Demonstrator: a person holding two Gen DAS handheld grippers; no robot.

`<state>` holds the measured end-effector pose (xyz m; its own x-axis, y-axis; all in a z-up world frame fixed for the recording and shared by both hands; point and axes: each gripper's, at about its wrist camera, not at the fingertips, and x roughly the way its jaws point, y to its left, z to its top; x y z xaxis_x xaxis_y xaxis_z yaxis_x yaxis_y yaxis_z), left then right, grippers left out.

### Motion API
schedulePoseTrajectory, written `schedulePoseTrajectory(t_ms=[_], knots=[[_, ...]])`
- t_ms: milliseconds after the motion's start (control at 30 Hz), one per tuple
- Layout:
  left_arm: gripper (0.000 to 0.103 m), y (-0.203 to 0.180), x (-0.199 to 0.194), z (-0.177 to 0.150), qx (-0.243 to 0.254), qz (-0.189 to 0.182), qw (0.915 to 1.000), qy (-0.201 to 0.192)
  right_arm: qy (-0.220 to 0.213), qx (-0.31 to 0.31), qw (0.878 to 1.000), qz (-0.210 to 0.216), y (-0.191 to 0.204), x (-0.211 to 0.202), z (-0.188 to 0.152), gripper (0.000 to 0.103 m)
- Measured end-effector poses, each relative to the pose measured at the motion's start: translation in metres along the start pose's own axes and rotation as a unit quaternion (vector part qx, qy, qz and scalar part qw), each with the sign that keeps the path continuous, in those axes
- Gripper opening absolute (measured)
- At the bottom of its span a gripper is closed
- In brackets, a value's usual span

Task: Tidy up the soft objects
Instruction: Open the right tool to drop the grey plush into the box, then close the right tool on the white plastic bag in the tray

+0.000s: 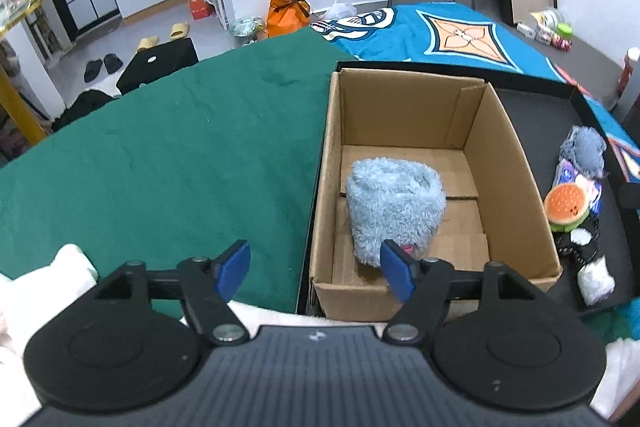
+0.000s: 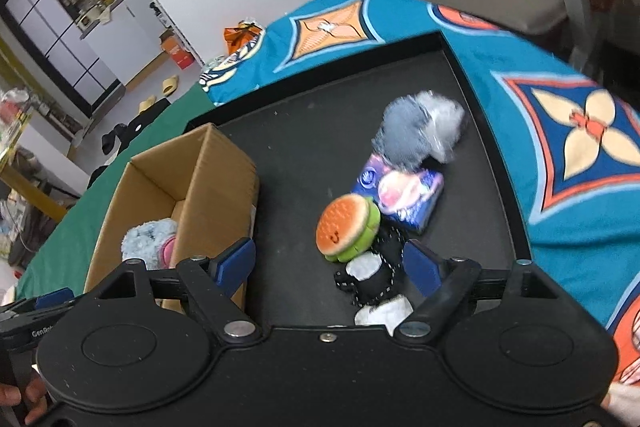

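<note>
Green and patterned blue cloths cover the desk (image 1: 160,155), with kitchen cabinets and a tiled floor behind.

Left hand-held gripper (image 1: 314,273): jaws stand apart with nothing between the pads. It hovers over the near-left corner of the box (image 1: 508,163). A blue fluffy toy (image 1: 394,205) lies on the box floor just beyond the right pad, apparently free of it.

Right hand-held gripper (image 2: 330,265): jaws spread wide, gripping nothing. It points down at the black tray (image 2: 304,155), which carries the box on its left side. A burger plush (image 2: 348,227) lies just ahead of the fingertips, resting against a black-and-white item (image 2: 376,275) nearer the gripper. Beyond these lie a purple packet (image 2: 404,195) and a grey fluffy toy (image 2: 420,131). All four remain outside the box.

Step in hand, as judged: pick the next soft item, most likely the burger plush.

Procedure:
1. Centre the open jaws over the plush so one pad lands on each side of the bun.
2. Keep the pads clear of the cord of the black-and-white item; it may snag and lift with the plush.
3. Close until the plush compresses slightly.
4. Lift clear of the box wall before moving across.
5. Hold the left gripper aside to avoid collision over the box.
</note>
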<state>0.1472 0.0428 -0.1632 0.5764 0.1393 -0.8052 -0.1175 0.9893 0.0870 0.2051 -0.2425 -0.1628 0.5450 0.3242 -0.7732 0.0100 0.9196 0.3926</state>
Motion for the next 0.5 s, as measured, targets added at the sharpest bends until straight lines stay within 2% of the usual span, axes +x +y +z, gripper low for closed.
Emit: schedulePoseTrajectory(t_ms=[167,233,333,500], knots=[[0.077,-0.008,0.000,0.000,0.017,0.018,0.9997,-0.002,0.023,0.021,1.000,0.001,-0.011,0.011,-0.005,0.080],[0.079,-0.010,0.001,0.000,0.024,0.023,0.9995,0.001,0.034,0.017,0.999,-0.010,-0.013,0.015,-0.008,0.079],[0.079,-0.013,0.001,0.000,0.031,0.032,0.9990,0.004,0.041,0.008,0.998,-0.037,-0.017,0.020,-0.013,0.072],[0.080,-0.017,0.001,0.000,0.040,0.031,0.9987,0.001,0.065,-0.015,0.996,-0.052,-0.016,0.030,-0.022,0.071]])
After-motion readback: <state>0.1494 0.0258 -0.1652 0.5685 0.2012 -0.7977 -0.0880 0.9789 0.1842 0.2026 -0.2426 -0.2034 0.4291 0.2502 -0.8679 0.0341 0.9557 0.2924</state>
